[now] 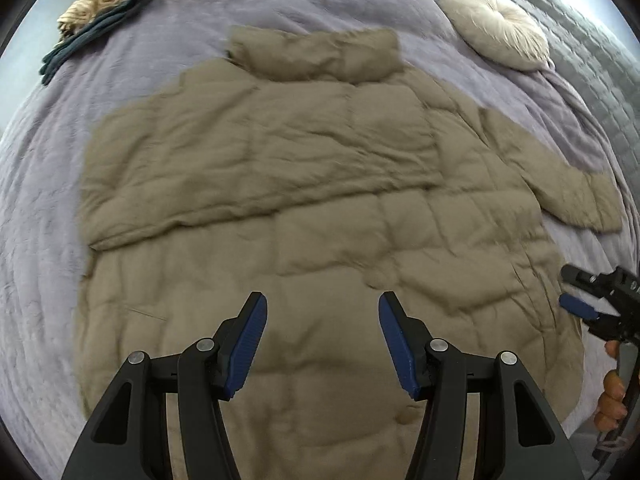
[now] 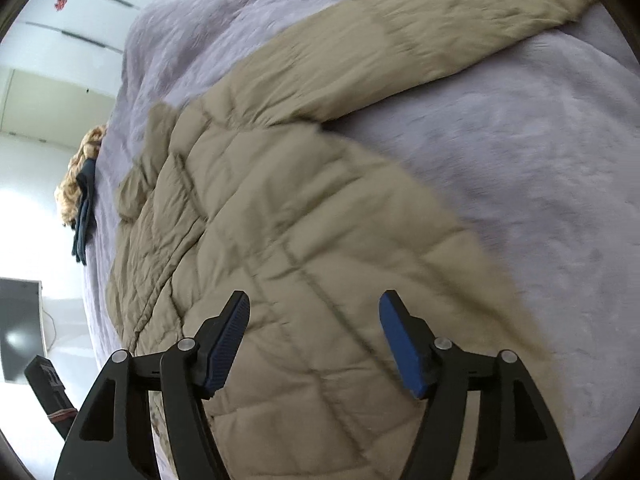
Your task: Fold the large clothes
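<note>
1. Currently hovering above a tan quilted puffer jacket (image 1: 304, 184), spread flat on a lavender blanket (image 1: 48, 208) covering the bed.
2. Holding the left gripper (image 1: 322, 344) with its jaws spread wide and nothing between the blue pads (image 1: 246, 344), pointing down at the jacket's lower half.
3. Holding the right gripper (image 2: 314, 344) likewise parted and empty, blue pads apart, above the jacket's right side near its edge.
4. Showing, in the left wrist view, that same right gripper at the far right edge, just beside the jacket's hem, with a hand (image 1: 610, 396) wrapped around its grip.
5. Lying with the collar (image 1: 316, 54) toward the far end of the bed; one sleeve (image 1: 256, 168) lying folded across the jacket's upper body, reaching from the right shoulder toward the left edge.
6. Stretching the other sleeve (image 2: 440, 24) outward onto the bare blanket, away from the body.
7. Resting near the far right of the bed: a round cream cushion (image 1: 496, 28).
8. Sitting at the far left corner: a small pile of clothes (image 1: 108, 8), tan and dark teal.
9. Showing motion blur along the jacket's edges in both views.
</note>
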Tool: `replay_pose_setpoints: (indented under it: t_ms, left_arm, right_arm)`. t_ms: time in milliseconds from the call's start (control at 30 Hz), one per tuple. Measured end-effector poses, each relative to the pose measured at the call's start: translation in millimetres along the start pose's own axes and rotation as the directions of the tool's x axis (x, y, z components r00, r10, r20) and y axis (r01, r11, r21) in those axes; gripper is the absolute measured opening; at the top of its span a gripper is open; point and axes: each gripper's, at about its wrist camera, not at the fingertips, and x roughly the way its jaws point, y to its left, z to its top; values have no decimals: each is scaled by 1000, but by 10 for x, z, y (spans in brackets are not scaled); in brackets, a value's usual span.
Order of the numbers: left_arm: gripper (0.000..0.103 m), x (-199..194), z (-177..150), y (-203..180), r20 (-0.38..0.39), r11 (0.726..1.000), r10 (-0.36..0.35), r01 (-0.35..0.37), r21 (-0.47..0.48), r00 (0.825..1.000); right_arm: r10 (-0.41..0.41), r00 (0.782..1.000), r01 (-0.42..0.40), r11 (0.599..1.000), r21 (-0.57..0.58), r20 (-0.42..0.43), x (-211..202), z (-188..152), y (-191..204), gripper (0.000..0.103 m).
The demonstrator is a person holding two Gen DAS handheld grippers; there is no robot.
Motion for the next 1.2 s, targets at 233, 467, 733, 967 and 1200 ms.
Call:
replay_pose_setpoints:
  t_ms: [233, 467, 733, 967, 1200]
  left_arm:
    - [96, 8, -19, -370, 6, 1000, 7, -7, 22, 1000]
    - [103, 122, 42, -628, -7, 1000, -11, 11, 28, 1000]
    - [103, 200, 133, -866, -25, 998, -15, 16, 55, 1000]
    - [103, 274, 208, -992, -13, 995, 45, -44, 95, 999]
    - [103, 415, 293, -1004, -55, 994, 74, -70, 83, 996]
  right_arm:
    - [-11, 999, 9, 999, 51, 39, -227, 205, -413, 72]
    - [20, 995, -31, 993, 113, 99, -414, 503, -762, 82]
    - [53, 977, -93, 977, 193, 205, -619, 913, -1193, 95]
    - [28, 970, -82, 973, 216, 243, -679, 1247, -1457, 103]
    - [59, 939, -173, 932, 318, 338, -658, 1617, -1849, 103]
